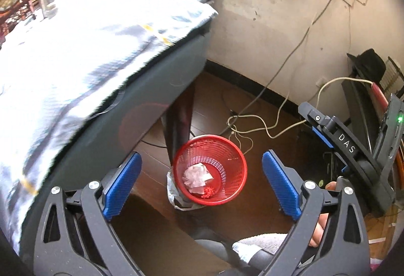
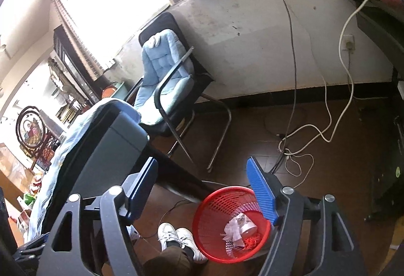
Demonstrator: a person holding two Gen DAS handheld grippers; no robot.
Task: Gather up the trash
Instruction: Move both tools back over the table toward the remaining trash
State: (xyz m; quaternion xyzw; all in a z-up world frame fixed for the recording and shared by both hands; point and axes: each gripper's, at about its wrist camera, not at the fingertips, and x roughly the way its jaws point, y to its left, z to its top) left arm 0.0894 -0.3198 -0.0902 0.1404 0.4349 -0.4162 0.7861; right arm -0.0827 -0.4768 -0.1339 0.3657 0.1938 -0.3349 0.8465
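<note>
Dark wood flooring runs up to a stained pale wall at your 12 o'clock, with loose cables trailing across the boards.

- Table with a pale blue cloth: fills your 9 to 11 o'clock in the left wrist view.
- Chair with a blue cushion: against the wall beyond the table.
- Red mesh bin: on the floor just beside the table leg, below and between your left gripper's fingers.
- Crumpled paper: lying inside the bin on its bottom, with a small red clump beside it.
- Left gripper: your blue pads stand wide apart, holding nothing.
- Right gripper: pads apart too, empty; the bin sits at its 5 o'clock, partly behind the right pad.
- White sneakers: on the floor just beside the bin.
</note>
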